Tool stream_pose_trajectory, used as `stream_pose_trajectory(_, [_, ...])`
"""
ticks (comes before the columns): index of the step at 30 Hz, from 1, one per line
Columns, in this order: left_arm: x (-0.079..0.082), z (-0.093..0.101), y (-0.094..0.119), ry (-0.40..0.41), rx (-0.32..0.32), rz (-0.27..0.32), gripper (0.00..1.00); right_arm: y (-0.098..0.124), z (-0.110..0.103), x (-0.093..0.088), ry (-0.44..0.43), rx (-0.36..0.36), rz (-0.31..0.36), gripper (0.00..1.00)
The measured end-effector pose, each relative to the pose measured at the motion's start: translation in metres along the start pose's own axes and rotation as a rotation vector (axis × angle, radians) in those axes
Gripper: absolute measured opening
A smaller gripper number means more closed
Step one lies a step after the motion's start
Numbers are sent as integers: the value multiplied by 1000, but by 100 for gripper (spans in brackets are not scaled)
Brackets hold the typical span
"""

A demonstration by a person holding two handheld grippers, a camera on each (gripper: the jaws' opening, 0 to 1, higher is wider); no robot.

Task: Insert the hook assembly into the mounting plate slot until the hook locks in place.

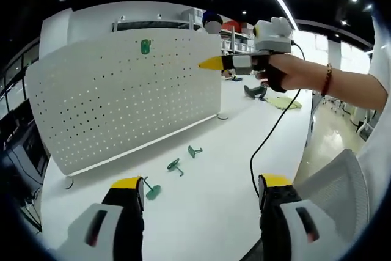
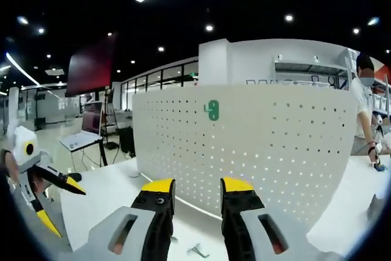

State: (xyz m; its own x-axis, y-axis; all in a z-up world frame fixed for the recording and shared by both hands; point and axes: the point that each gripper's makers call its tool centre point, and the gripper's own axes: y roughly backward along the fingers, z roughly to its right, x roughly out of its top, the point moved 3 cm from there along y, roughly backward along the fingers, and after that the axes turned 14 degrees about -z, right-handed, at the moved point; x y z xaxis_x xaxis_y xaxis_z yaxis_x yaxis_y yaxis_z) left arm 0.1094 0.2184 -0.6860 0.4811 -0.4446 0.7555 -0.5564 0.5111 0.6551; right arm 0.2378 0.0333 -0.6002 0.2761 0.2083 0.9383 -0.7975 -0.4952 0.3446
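A white pegboard mounting plate (image 1: 122, 96) (image 2: 275, 145) stands upright on the white table (image 1: 201, 212). One green hook (image 1: 145, 46) (image 2: 212, 109) is mounted near its top. Three loose green hooks lie on the table before it: one (image 1: 152, 190) near my left jaw, one (image 1: 175, 165) further on, and one (image 1: 194, 150) beyond that. My left gripper (image 1: 201, 183) (image 2: 61, 203) hovers over the table, open wide and empty. My right gripper (image 2: 197, 186), held in a hand, points at the board's upper right part (image 1: 211, 63); it is open with nothing between its jaws.
A black cable (image 1: 269, 132) hangs from the right gripper down to the table edge. A white mesh chair (image 1: 339, 175) stands at the right. Green items (image 1: 255, 91) and a yellow cloth (image 1: 284, 102) lie far back. A person (image 2: 363, 114) stands beyond the board; a laptop (image 2: 82, 132) sits left.
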Motion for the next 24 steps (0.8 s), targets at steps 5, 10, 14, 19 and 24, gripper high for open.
stream_pose_trajectory(5, [2, -15, -5, -53, -41, -23, 79, 1, -7, -5, -8, -18, -16, 29])
stream_pose_trajectory(10, [3, -31, -12, -79, -70, -38, 77, 3, -14, -10, -11, -33, -28, 29])
stream_pose_trajectory(14, [1, -35, -18, -70, -98, -47, 75, 7, -20, -16, -18, -47, -32, 29])
stream_pose_trajectory(19, [-5, -43, -27, -89, -113, -87, 72, 12, -29, -25, -39, -57, -40, 29])
stream_pose_trajectory(24, [-10, -51, -38, -111, -130, -129, 70, 15, -34, -33, -53, -64, -55, 29])
